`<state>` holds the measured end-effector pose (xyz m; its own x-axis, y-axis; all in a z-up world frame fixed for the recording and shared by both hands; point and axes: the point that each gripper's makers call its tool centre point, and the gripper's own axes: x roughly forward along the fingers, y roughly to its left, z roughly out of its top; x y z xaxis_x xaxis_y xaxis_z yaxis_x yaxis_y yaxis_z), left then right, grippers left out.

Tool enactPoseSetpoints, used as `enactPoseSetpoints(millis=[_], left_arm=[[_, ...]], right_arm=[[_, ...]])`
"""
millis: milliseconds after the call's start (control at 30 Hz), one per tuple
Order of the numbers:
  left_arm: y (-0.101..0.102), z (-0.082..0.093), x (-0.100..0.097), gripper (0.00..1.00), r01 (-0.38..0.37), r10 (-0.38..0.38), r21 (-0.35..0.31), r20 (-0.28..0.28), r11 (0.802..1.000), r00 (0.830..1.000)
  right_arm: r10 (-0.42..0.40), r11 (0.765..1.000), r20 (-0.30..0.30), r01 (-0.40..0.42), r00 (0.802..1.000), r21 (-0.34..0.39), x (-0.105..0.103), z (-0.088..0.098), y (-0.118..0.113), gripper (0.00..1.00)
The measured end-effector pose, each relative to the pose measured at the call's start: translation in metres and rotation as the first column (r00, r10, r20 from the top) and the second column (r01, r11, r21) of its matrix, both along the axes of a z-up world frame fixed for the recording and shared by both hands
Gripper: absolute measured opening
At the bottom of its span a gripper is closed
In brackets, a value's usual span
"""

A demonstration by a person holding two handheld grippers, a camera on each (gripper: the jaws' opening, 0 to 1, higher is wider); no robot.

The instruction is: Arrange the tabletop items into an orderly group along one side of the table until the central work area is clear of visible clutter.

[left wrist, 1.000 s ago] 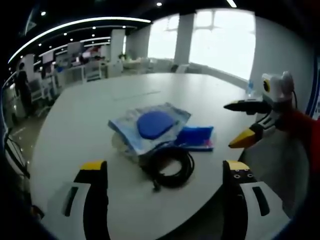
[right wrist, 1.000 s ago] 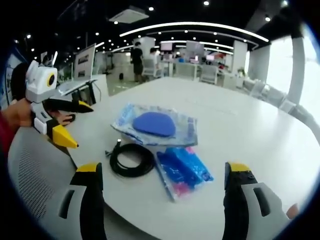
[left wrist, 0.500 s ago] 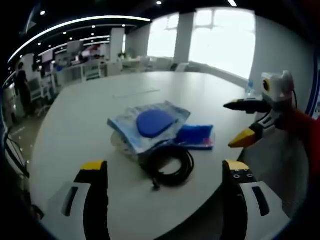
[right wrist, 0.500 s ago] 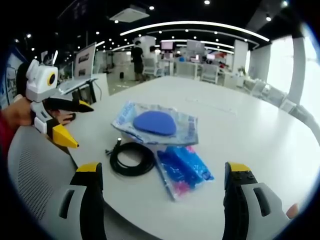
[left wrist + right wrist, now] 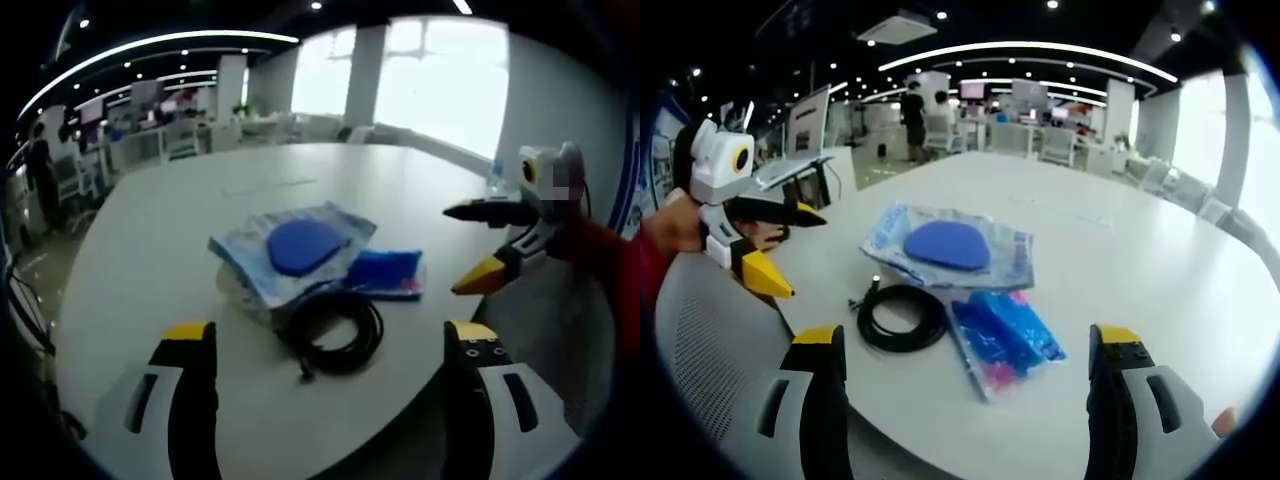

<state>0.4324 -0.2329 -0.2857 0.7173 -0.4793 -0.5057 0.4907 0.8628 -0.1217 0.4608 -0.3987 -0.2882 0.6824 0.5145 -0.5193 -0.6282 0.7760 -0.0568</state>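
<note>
Three items are seen clustered on a large white round desk, close to the near edge where both grippers are held. Largest of them is a clear plastic bag with a blue oval pad inside; its long axis runs across the right gripper view. Against its near edge lies a smaller blue packet, and beside that a coil of black cable, one loose end pointing toward the desk edge. Packet and coil appear to touch the bag; whether they touch each other cannot be told.

The left gripper is held with its jaws wide apart and nothing between them, the coil lying straight ahead. The right gripper is likewise spread wide and empty, with the packet ahead, nearer its right jaw.

By judgement, the cable is nearer the left gripper and the packet nearer the right, so each could be taken by its own side. Nothing stands between jaws and items. A grey mesh chair back sits below the desk edge, and office desks and people are seen far behind.
</note>
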Motion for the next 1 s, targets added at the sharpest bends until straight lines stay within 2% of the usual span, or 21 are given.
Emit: enactPoseSetpoints(millis=[233, 333, 667, 1000], left_arm=[[-0.001, 0.0, 0.001, 0.9, 0.004, -0.005, 0.004, 0.005, 1.0, 1.0], [-0.001, 0.0, 0.0, 0.9, 0.008, -0.008, 0.005, 0.007, 1.0, 1.0], [0.004, 0.003, 0.003, 0.87, -0.02, 0.02, 0.005, 0.025, 1.0, 0.999], [0.004, 0.0, 0.002, 0.85, -0.02, 0.02, 0.009, 0.013, 1.0, 1.0]], right_arm=[[-0.003, 1.0, 0.006, 0.003, 1.0, 0.002, 0.001, 0.001, -0.001, 0.99], [0.001, 1.0, 0.011, -0.001, 1.0, 0.005, 0.001, 0.003, -0.001, 0.92], [0.025, 1.0, 0.024, -0.025, 0.999, 0.006, -0.002, 0.006, 0.004, 0.9], [0.024, 1.0, 0.039, -0.025, 0.999, 0.017, -0.003, 0.016, 0.0, 0.87]])
